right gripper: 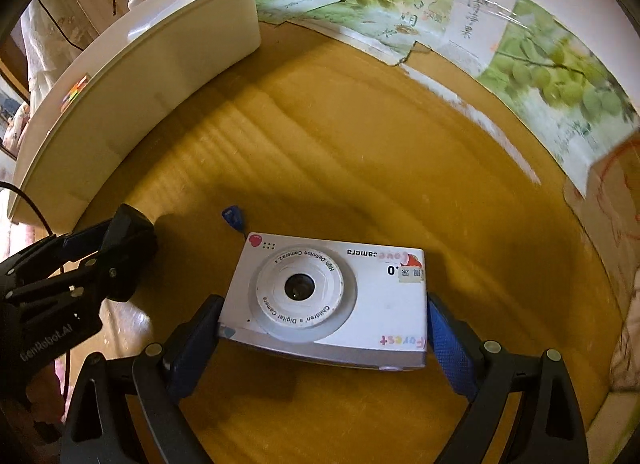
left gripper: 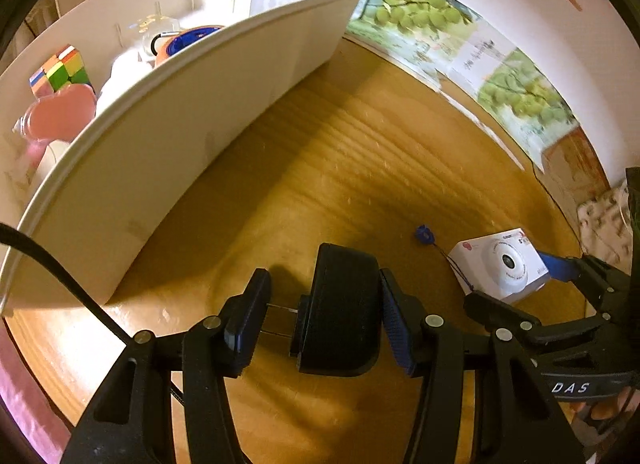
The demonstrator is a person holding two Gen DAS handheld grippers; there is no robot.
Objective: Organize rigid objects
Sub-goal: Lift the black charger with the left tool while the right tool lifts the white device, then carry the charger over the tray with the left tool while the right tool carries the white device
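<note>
R hand-held gripper (right gripper: 324,328) clamps white plastic kids' camera (right gripper: 328,300) by short ends; rigid, light, slick. L hand-held gripper (left gripper: 324,312) holds black blocky object (left gripper: 340,312).

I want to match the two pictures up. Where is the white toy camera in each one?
Left wrist view: the white children's digital camera sits low on the right, small, between the right gripper's fingers.
Right wrist view: it fills the lower middle, lens facing up, between the blue pads.
Shared landmark: the long white storage bin, upper left in both views.
</note>
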